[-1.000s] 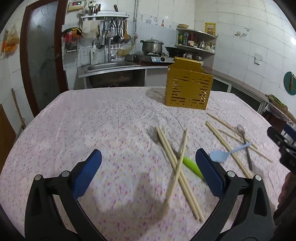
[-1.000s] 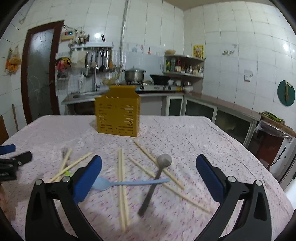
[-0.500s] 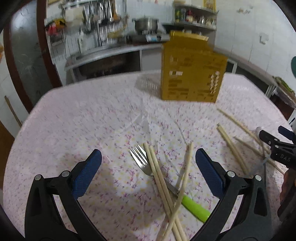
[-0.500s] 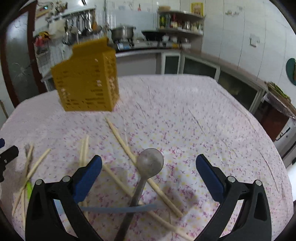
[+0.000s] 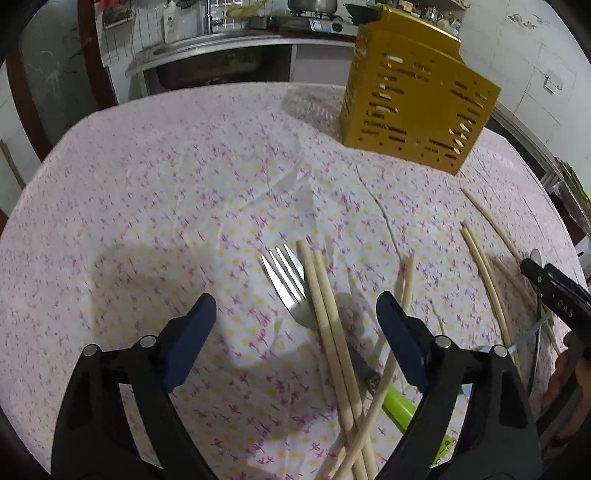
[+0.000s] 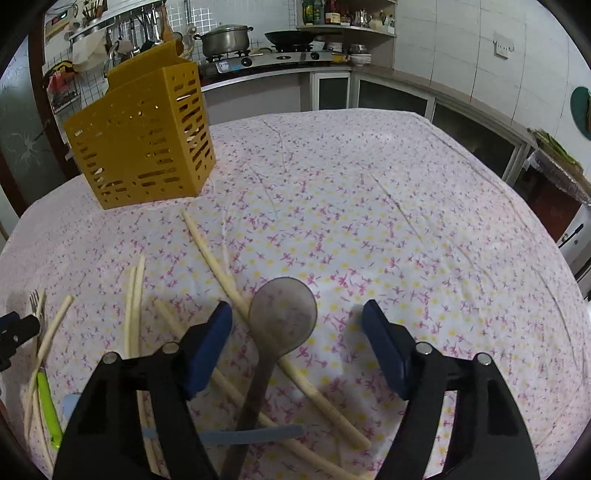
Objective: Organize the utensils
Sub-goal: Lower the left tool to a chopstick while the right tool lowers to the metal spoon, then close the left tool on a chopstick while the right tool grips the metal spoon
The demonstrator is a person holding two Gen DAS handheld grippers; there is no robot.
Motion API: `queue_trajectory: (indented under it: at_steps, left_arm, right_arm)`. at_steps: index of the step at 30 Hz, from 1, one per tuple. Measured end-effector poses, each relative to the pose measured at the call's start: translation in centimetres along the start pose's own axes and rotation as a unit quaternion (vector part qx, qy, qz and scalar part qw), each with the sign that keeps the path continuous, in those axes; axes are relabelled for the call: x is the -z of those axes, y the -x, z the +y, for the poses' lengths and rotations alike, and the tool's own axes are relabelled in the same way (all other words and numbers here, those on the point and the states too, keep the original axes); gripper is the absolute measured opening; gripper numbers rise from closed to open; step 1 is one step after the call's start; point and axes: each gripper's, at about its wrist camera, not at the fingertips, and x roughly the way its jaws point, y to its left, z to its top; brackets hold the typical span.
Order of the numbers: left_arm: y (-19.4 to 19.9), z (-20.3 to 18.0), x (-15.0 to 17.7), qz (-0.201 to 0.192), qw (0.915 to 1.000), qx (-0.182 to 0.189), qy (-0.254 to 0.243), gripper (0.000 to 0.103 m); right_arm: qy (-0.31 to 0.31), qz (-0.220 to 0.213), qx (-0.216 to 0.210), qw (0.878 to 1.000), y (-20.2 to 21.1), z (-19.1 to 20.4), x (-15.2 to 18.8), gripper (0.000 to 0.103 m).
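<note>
Spoon (image 6: pixel 282 314) lies across chopsticks (image 6: pixel 236 284)

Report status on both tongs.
Left tongs closing around fork, chopsticks lying across it. Right tongs closing around metal spoon. Nothing gripped yet.

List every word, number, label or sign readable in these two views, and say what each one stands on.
"DAS": white letters on the black arm of the right gripper, seen in the left wrist view.
Bottle labels on the corner shelf: too small to read.
Marks near the end of the green fork handle: too blurred to read.
Yellow utensil holder: no text visible.
</note>
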Motion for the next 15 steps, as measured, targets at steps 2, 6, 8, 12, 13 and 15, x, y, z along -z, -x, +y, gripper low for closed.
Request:
queue_trajectory:
  at_steps: [2, 6, 8, 12, 13, 15]
  left_arm:
    - [-0.4, 0.0, 0.2, 0.012, 0.9999, 0.003, -0.001, 0.076]
    - [-0.6, -0.6, 0.5, 0.017, 0.9998, 0.004, -0.012, 0.067]
    - [-0.6, -0.7, 0.4, 0.018, 0.9997, 0.007, -0.011, 0.058]
    - [-0.3, -0.9, 0.6, 0.024, 0.9995, 0.012, -0.018, 0.041]
    - [-0.5, -1.0, 0.6, 0.024, 0.9995, 0.01, -0.02, 0.041]
    - [-0.5, -0.9, 0.6, 0.02, 0.9995, 0.007, -0.022, 0.04]
  right_arm:
    - [0.0, 0.004, -0.002, 1.0, -0.2, 0.0, 0.0, 0.062]
    - [-0.008, 0.002, -0.008, 1.0, -0.2, -0.3, 0.0, 0.049]
    - [-0.017, -0.002, -0.019, 1.0, -0.1, -0.7, 0.0, 0.04]
    - [-0.026, 0.001, -0.032, 0.999, 0.0, -1.0, 0.1, 0.037]
    - [-0.027, 0.0, -0.034, 0.999, 0.0, -1.0, 0.1, 0.036]
    - [-0.027, 0.001, -0.034, 0.999, 0.0, -0.9, 0.0, 0.036]
